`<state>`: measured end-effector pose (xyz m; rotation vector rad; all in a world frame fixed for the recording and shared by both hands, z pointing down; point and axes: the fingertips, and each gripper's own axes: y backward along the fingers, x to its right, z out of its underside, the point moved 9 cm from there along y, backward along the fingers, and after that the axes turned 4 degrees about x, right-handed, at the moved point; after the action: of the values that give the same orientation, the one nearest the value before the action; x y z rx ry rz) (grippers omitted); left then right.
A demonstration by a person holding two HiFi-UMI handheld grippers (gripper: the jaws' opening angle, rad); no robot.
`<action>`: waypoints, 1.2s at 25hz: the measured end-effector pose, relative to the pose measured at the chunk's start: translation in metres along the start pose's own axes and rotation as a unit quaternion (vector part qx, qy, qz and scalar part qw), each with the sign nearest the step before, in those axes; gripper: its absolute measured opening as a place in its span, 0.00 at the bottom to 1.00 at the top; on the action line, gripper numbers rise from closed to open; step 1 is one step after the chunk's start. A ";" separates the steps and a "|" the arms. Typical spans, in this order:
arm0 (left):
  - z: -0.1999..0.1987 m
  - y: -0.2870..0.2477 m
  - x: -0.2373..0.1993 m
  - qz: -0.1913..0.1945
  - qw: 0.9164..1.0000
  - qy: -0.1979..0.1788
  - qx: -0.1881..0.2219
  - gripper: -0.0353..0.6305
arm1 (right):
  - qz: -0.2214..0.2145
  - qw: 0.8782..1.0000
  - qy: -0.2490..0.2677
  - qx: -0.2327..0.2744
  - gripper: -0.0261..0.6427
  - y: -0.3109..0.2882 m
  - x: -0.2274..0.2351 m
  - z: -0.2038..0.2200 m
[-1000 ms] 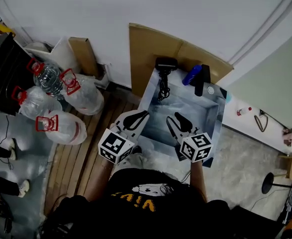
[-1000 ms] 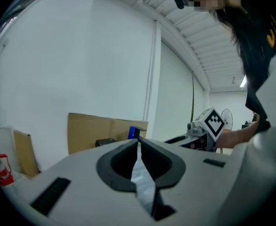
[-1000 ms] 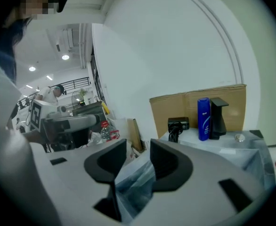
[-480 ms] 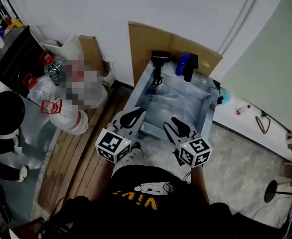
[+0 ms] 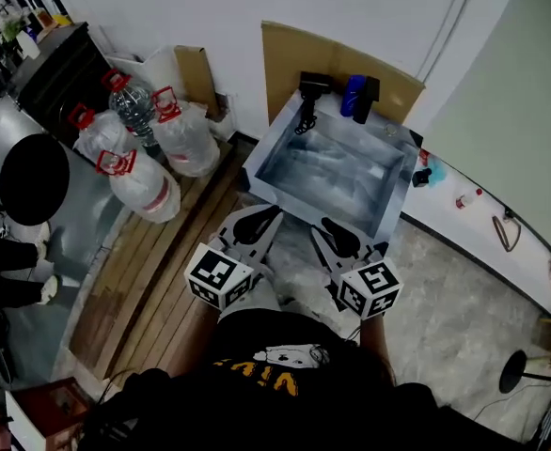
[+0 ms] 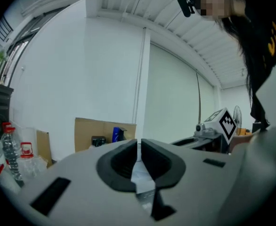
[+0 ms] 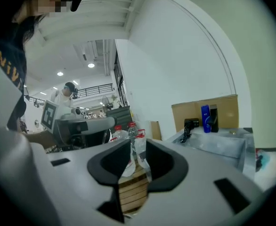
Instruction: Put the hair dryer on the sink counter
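I see the hair dryer [image 5: 309, 90] resting on the back-left corner of the sink [image 5: 280, 139], cord hanging into the basin, so I hold both empty at its near edge: left gripper [image 5: 274, 216] all but closed, right gripper [image 5: 324, 225] part-open and closing.

Bright even light, fisheye-warped edges
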<state>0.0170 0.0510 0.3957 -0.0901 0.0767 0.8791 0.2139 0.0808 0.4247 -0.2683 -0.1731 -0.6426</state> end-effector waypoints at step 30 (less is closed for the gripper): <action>-0.002 0.116 -0.005 0.032 0.999 -0.008 -0.001 0.10 | 0.014 1.000 0.005 0.017 0.05 -0.015 -0.117 0.011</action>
<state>-0.0760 0.1208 0.3888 -0.0832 0.0649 0.9444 0.1117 0.1384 0.4098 -0.2335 -0.1695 -0.6126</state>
